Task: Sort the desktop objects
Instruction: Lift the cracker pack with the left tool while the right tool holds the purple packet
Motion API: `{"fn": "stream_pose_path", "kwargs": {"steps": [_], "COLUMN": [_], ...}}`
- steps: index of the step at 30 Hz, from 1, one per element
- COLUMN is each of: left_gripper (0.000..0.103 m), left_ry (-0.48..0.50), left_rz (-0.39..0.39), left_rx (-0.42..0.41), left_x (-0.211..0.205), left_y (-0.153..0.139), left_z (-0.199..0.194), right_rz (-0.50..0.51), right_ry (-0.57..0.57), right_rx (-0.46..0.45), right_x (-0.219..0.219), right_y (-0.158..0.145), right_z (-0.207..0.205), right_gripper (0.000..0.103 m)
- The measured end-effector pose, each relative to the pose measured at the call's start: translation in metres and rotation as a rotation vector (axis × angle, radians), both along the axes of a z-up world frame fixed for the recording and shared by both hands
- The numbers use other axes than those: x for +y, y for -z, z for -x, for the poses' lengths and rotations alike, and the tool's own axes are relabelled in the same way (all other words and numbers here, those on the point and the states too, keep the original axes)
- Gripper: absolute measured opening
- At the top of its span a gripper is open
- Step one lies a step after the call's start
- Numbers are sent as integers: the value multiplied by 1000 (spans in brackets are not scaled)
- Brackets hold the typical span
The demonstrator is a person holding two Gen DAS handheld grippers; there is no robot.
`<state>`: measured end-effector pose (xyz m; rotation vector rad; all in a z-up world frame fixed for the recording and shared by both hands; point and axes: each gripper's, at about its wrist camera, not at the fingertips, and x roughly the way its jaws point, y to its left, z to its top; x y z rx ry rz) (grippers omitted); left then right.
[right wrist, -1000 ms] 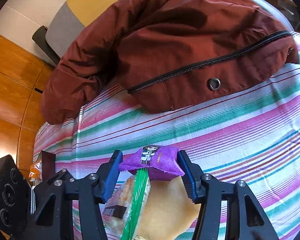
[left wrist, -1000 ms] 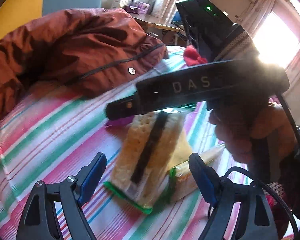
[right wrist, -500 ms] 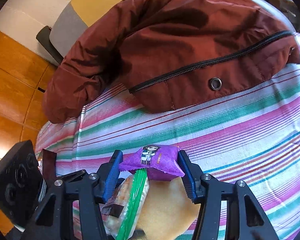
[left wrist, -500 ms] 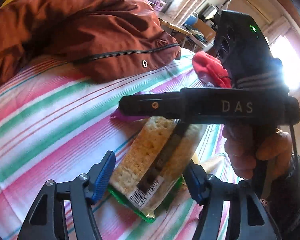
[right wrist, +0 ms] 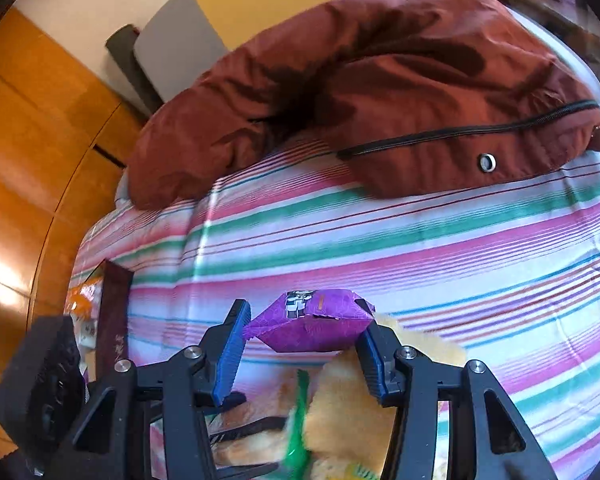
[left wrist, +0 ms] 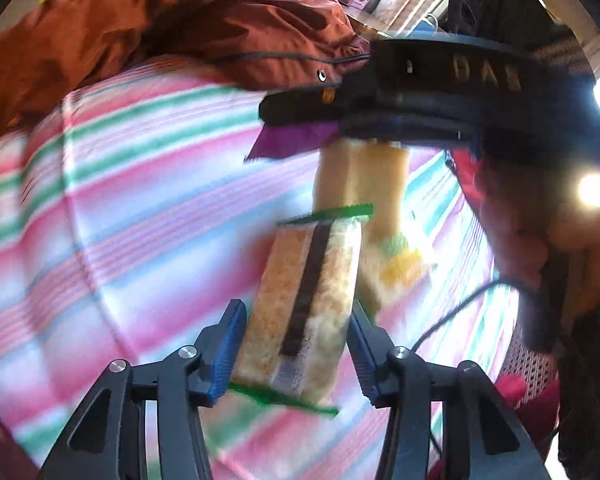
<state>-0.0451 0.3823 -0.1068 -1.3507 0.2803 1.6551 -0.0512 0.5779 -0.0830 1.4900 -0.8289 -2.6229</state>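
Crackers (left wrist: 300, 316), a green-edged pack, sit between the left tongs (left wrist: 296, 354) in the left wrist view; the jaws have just been closing, the pads pressing its sides over the striped bench (left wrist: 120, 220). Beyond, the right tongs (left wrist: 300, 108) hold a purple pouch (left wrist: 288, 142) near a red jacket (left wrist: 172, 32).

From the right wrist view, the right tongs (right wrist: 302, 354), jaws just narrowed, pinch the purple pouch (right wrist: 312, 322) above the bench (right wrist: 440, 240). The jacket (right wrist: 380, 92) covers the far edge. A dark packet (right wrist: 114, 316) lies at the left edge.
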Motion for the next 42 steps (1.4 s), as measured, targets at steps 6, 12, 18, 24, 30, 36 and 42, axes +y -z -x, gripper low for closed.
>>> {"fn": "stream_pose_path", "kwargs": {"steps": [6,12,18,24,30,36,42], "left_gripper": [50,51,61,62,60,62,67], "left_ry": [18,-6,-37,1,15,12,12], "left_rz": [37,62,-9,8,71,108,104], "left_rx": [84,119,162,235,212,252,242], "left_x": [-37,-62,-76,-50,-28,-14,-13], "left_y": [-7,1,-11,-13,8,13,14], "left_z": [-43,-73,-74,-72,-66,-64,-62], "right_rz": [-51,-231,-297,-217,-181,-144,-177], "right_ry": [-65,-267,-328,-178,-114,-90,-41], "right_rx": [24,8,-36,-24,-60,-96,-137], "right_x": [-31,-84,-109,-86,-77,-71,-60], "right_y": [-15,-24,-12,-9,3,22,30], "right_z": [-17,-45,-89,-131,-152,-155,-155], "right_gripper": [51,51,51,52,52,54,71]}}
